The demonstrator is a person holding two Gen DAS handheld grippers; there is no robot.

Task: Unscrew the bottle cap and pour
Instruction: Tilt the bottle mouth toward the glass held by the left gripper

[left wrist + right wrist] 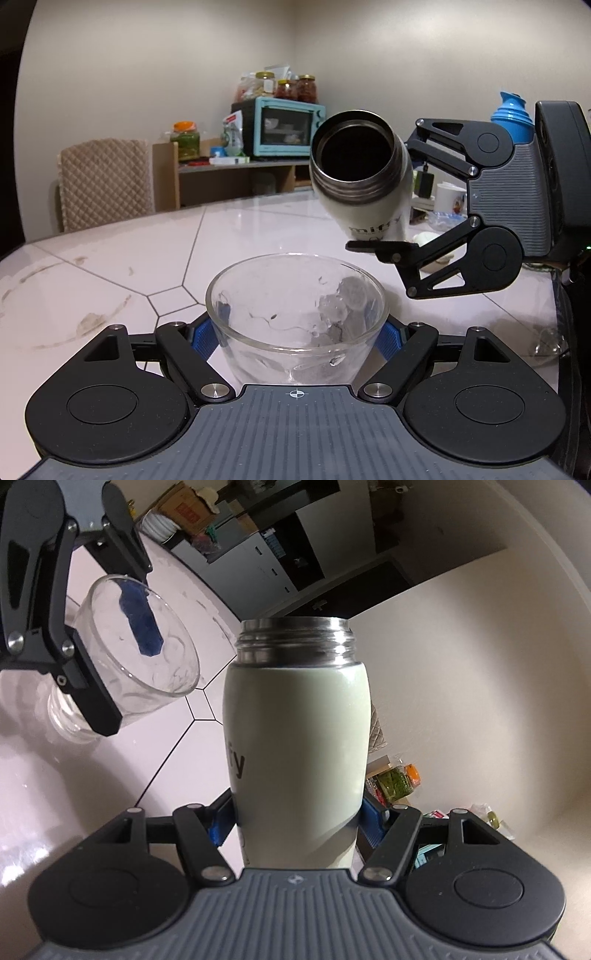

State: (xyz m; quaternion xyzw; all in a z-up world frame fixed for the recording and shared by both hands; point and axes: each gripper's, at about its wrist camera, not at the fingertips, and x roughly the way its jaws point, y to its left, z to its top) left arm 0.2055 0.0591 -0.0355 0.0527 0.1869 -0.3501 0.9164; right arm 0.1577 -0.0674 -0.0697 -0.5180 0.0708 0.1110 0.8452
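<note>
A pale green metal bottle (pixel 364 177) with no cap and an open steel threaded mouth is tilted, mouth toward my left camera, above and behind the clear glass cup (pixel 297 317). My right gripper (pixel 391 218) is shut on the bottle's body; in the right wrist view the bottle (pixel 297 746) fills the middle between the blue pads of my right gripper (pixel 295 830). My left gripper (pixel 297 338) is shut on the glass cup, which stands on the white table (pixel 122 258). The cup (pixel 136 657) and my left gripper (pixel 110 642) show at upper left in the right wrist view. No liquid stream is visible.
A padded chair (pixel 105 182) stands at the table's far left edge. A shelf with a teal toaster oven (pixel 284 125) and jars stands behind. A white mug (pixel 448 199) and a blue bottle top (pixel 513 114) are at the right.
</note>
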